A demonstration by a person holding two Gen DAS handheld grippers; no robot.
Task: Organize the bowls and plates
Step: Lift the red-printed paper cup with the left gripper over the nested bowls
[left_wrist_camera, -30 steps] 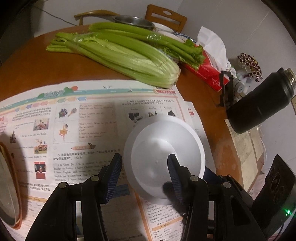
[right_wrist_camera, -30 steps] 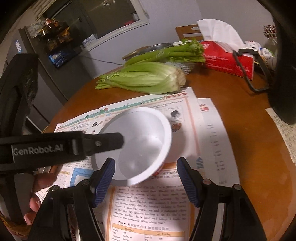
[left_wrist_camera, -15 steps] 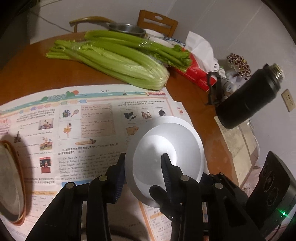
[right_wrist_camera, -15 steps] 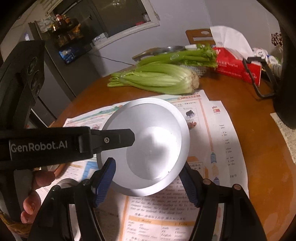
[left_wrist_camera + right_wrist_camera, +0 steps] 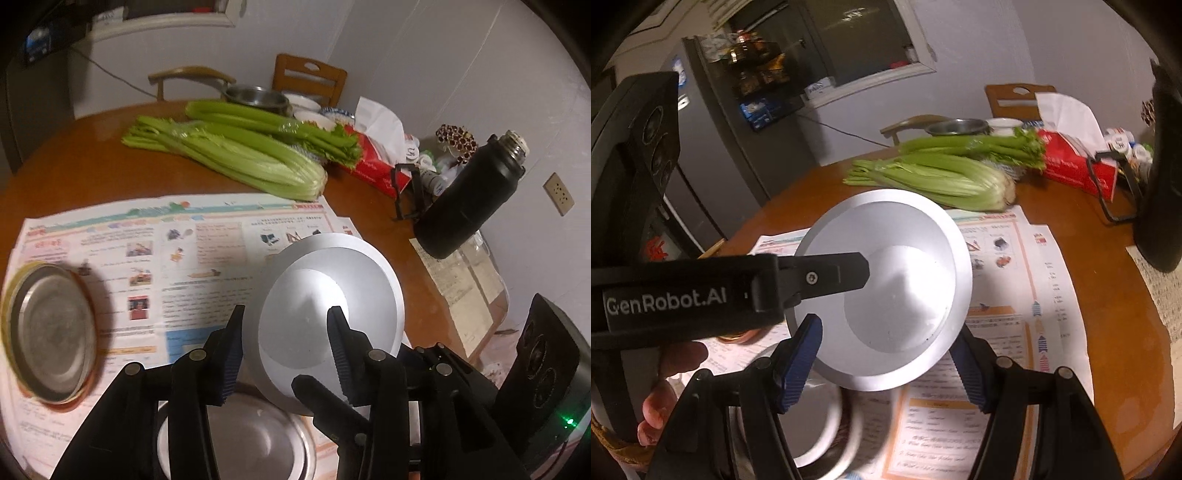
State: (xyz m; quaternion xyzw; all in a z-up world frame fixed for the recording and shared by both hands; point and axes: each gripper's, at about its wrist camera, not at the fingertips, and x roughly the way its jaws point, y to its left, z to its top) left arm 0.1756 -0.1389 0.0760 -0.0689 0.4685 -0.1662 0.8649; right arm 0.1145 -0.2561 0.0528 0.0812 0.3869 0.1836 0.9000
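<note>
The left hand-held gripper (image 5: pixel 286 312) straddles the wall of the metal bowl (image 5: pixel 325 280), one finger inside and one against the outer side. Its jaws have just been opening a little with that wall between them. The bowl nevertheless hangs tilted above the desk (image 5: pixel 74 155), its mouth towards the cameras, so the pinch looks to be what carries it.

At far left an orange-rimmed plate (image 5: pixel 48 328) lies flat on the printed sheets (image 5: pixel 207 240). Nearer the middle, directly under the bowl, is a steel dish (image 5: pixel 251 439), probably the stacking spot, which would explain holding the bowl above it.

The right hand-held gripper (image 5: pixel 886 328) has its fingers on either side of the bowl's rim, apparently to steady it. I cannot tell whether its pads press on it.

Celery (image 5: pixel 240 155) and a black flask (image 5: pixel 469 199) stand well apart, further back and to the right.
</note>
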